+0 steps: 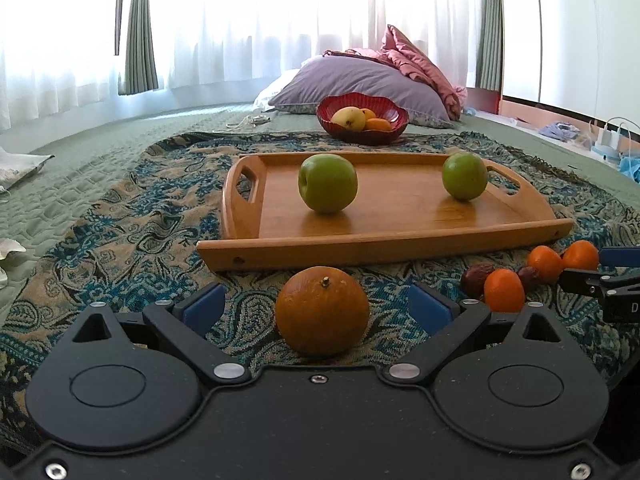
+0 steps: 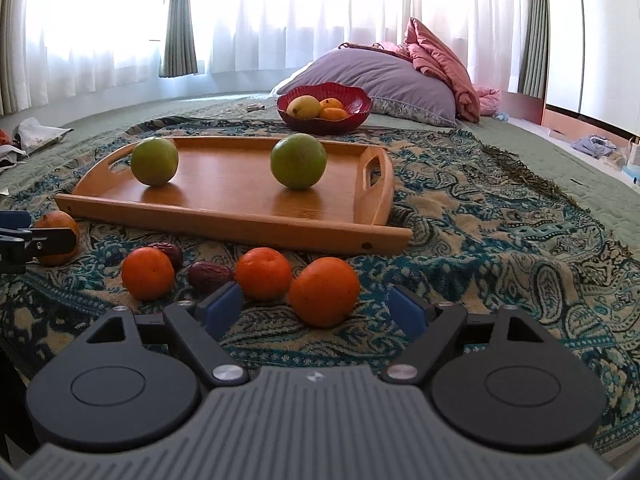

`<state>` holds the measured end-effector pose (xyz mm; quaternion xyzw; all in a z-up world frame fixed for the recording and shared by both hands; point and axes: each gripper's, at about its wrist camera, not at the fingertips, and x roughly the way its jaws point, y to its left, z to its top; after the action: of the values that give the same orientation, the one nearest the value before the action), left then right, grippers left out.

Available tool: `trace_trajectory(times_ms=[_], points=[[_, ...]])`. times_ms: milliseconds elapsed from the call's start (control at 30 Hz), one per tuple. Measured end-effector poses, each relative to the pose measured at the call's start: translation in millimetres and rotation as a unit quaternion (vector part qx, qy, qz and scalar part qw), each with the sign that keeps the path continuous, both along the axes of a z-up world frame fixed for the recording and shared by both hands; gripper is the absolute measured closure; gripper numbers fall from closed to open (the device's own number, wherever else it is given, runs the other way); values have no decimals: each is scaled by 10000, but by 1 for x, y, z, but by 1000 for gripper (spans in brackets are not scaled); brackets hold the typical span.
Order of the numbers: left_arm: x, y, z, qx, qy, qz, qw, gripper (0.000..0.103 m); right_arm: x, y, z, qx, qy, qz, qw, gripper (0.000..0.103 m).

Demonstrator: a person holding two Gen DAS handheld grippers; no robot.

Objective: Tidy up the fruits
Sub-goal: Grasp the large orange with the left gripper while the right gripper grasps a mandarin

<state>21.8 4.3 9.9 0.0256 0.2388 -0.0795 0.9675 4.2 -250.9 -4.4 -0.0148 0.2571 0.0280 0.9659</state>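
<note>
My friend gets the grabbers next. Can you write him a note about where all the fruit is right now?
Left gripper: open, straddling the big orange, not squeezing.
Right gripper: open, nearest small orange just ahead.
Two green apples sit on the wooden tray.
The red bowl holds yellow and orange fruit.
Left on the blanket: big orange, three small oranges, two dates.

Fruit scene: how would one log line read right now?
left gripper open around orange | right gripper open by tangerine | two green apples on tray

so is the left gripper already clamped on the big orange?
No, the left gripper is open, its blue pads apart from the big orange between them.
</note>
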Motion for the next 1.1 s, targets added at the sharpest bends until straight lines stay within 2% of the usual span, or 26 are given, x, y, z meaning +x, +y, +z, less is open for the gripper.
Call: trace_trajectory(times_ms=[133,267,600,933,1100], points=[[-4,2,2,-97,-49,-68,9999,7,-2,-1,1,56,-53,-70,9999,14],[-6,5,5,-204,-77,-83,9997,17,-5,-4,3,202,-121,-106,9997,19],[-5,4,3,-216,165,-46,9996,44,-8,-2,6,158,-119,-82,9998,44],[5,4,-2,-400,336,6,9986,45,-4,-8,2,483,-23,-221,9986,57],[11,4,-6,-415,383,104,9983,52,1,-12,-1,674,27,-278,9973,60]])
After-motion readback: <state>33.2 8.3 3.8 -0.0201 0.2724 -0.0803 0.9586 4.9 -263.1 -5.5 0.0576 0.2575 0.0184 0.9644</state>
